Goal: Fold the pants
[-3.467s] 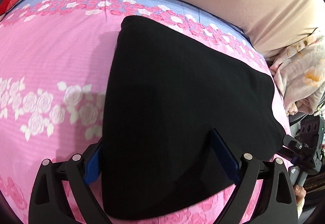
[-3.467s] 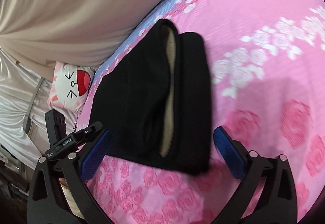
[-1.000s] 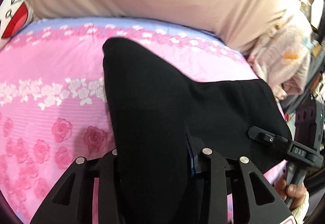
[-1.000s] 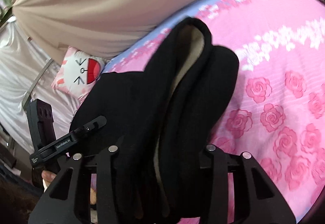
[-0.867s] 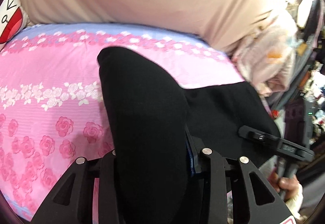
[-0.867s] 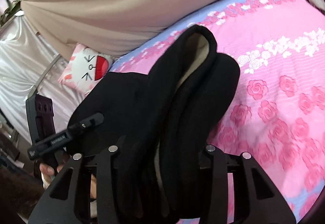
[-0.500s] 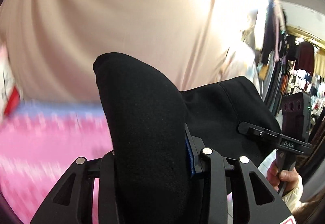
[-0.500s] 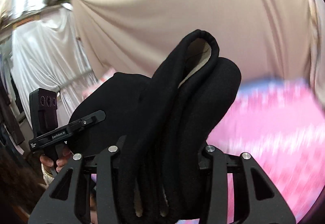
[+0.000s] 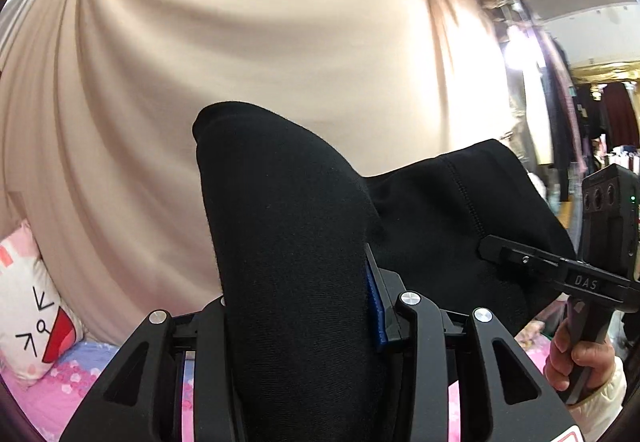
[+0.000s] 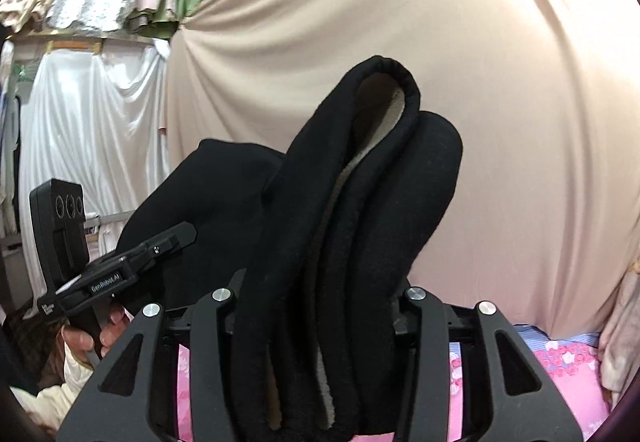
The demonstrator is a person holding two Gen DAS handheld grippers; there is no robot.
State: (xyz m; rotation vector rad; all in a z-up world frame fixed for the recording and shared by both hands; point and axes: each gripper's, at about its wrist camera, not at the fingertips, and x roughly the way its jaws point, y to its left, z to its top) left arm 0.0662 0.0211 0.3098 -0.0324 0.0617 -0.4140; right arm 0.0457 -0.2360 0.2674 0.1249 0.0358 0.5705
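Observation:
The folded black pants (image 9: 288, 242) with a cream fleece lining (image 10: 376, 145) are lifted off the bed. My left gripper (image 9: 298, 322) is shut on one thick end of the bundle. My right gripper (image 10: 320, 322) is shut on the other end, where the layered edges stand up between the fingers. Each gripper shows in the other's view: the right gripper (image 9: 560, 270) at the right of the left wrist view, the left gripper (image 10: 132, 262) at the left of the right wrist view. The pants hang between the two.
The pink rose-print bed sheet (image 10: 576, 390) lies below, also in the left wrist view (image 9: 36, 406). A beige curtain (image 9: 240, 61) fills the background. A cat-face pillow (image 9: 28, 314) sits at the left. White drapes (image 10: 80, 129) and hanging clothes (image 9: 592, 113) stand at the sides.
Both grippers closed on the pants and raised them off the bed. The views tilted up from the sheet to the curtain.

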